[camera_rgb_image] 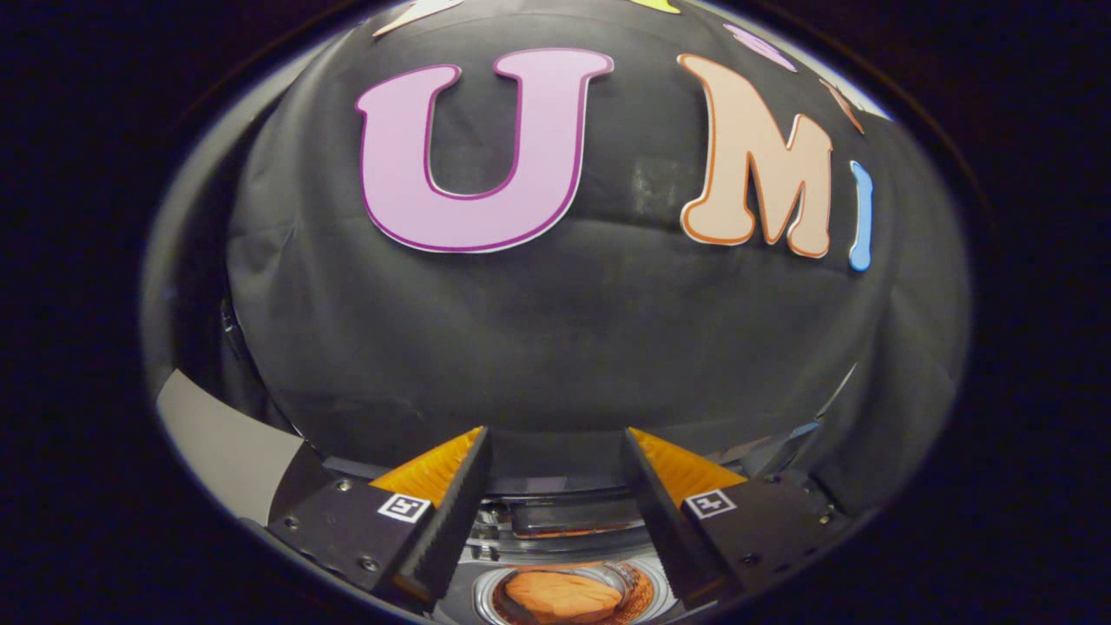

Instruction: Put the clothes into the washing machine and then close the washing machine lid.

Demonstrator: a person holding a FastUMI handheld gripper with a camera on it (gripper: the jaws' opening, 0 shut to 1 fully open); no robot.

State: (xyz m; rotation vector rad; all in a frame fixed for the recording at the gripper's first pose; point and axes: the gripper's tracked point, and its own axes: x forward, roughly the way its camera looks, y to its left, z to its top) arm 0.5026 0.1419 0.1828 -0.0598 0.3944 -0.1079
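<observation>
Left of the gripper (pixel 555 451): a flat pale grey panel (pixel 221 443), smooth and matte, angled up. Can't tell if it's counter edge or booth frame.

Gripper itself: fingers spread wide, nothing between them, no contact with anything. Inner faces are ribbed, sawtooth profile, so grip on fabric should be decent once you close. Each finger carries a small square marker tag on its mount.

You're holding it high and pointed mostly at the black cloth wall (pixel 555 347), which is matte, wrinkled and draped. My read: this is a lifted, clear-of-machine pose, not a grasp pose.

Below and between the fingers: the washing machine (pixel 564 521), top-loader by the look of it, glossy dark rim with a round metallic drum opening directly under you. Inside the drum sits an orange cloth (pixel 555 595), soft, bunched into a rounded lump. So the clothes appear to be in already, and the opening looks uncovered.

Judgement: loading is done, lid closing is what's left. The dark glossy slab (pixel 564 516) just beyond the drum may be the lid folded back, but I can't confirm.

Right of the gripper: more draped black cloth, plus a thin pale edge too small to identify.
</observation>
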